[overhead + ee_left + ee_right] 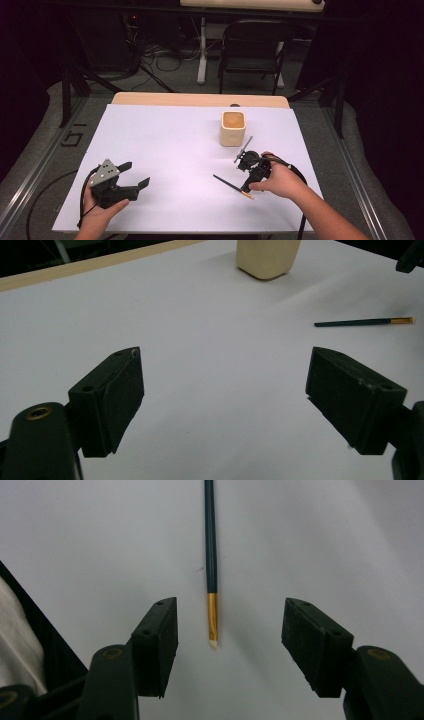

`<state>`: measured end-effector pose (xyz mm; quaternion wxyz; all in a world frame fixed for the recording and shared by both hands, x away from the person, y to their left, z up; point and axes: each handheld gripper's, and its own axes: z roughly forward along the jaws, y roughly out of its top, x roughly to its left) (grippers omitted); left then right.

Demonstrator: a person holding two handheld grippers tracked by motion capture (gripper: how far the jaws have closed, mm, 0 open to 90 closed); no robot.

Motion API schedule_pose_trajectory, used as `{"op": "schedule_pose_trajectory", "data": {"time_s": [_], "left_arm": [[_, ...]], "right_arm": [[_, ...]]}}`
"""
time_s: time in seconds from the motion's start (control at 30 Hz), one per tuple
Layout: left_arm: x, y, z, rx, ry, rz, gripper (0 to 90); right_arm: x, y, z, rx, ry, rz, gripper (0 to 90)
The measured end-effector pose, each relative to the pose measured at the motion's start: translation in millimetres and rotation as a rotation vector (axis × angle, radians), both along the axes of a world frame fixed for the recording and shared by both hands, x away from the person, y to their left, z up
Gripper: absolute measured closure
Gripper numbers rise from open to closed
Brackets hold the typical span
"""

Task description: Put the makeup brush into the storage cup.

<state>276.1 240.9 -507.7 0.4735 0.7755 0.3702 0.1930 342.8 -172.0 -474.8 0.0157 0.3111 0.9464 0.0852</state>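
A thin paintbrush (231, 186) with a dark teal handle, gold ferrule and pale tip lies flat on the white table cover (175, 150). My right gripper (248, 186) hangs just over its ferrule end. In the right gripper view the brush (211, 555) runs straight away from me, its tip between the jaws of the gripper (230, 625), which stand apart and touch nothing. A beige square cup (233, 128) stands upright behind it. My left gripper (136, 173) rests at the near left, open and holding nothing (225, 385); its view shows the brush (360, 322) and the cup (267, 257).
A thin grey stick (243, 149) lies between the cup and my right hand. The table's wooden far edge (200, 99) shows past the cover. A black folding chair (252, 47) and cables stand on the floor behind.
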Motion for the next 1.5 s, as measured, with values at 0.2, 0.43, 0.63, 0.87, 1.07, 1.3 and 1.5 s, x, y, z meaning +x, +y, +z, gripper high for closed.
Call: {"op": "schedule_pose_trajectory", "data": {"time_s": [0.2,0.43,0.63,0.87,1.07,1.3,1.5], "left_arm": [[0.2,-1.0,-0.7,0.002,0.001,-0.003,15.8],[0.2,-1.4,-0.7,0.007,0.002,-0.007,15.9],[0.4,-1.5,-1.1,0.009,0.005,-0.008,15.9],[0.6,-1.6,-1.3,0.011,0.005,-0.009,15.9],[0.3,-2.0,-1.3,0.017,0.005,-0.012,16.0],[0.6,-2.7,-2.0,0.017,0.004,-0.013,16.0],[0.8,-2.8,-2.2,0.020,0.007,-0.016,16.0]], "right_arm": [[8.0,-0.9,-3.0,-0.037,0.071,-0.046,42.6],[13.7,1.2,-5.9,-0.061,0.139,-0.053,49.5],[15.7,5.5,-6.6,-0.067,0.141,-0.038,54.9],[15.9,10.8,-11.1,-0.094,0.154,-0.016,61.5],[15.7,14.3,-13.6,-0.097,0.151,-0.005,66.2],[16.5,16.2,-17.6,-0.098,0.147,0.003,72.4],[15.6,18.4,-21.6,-0.124,0.143,0.023,75.5]]}}
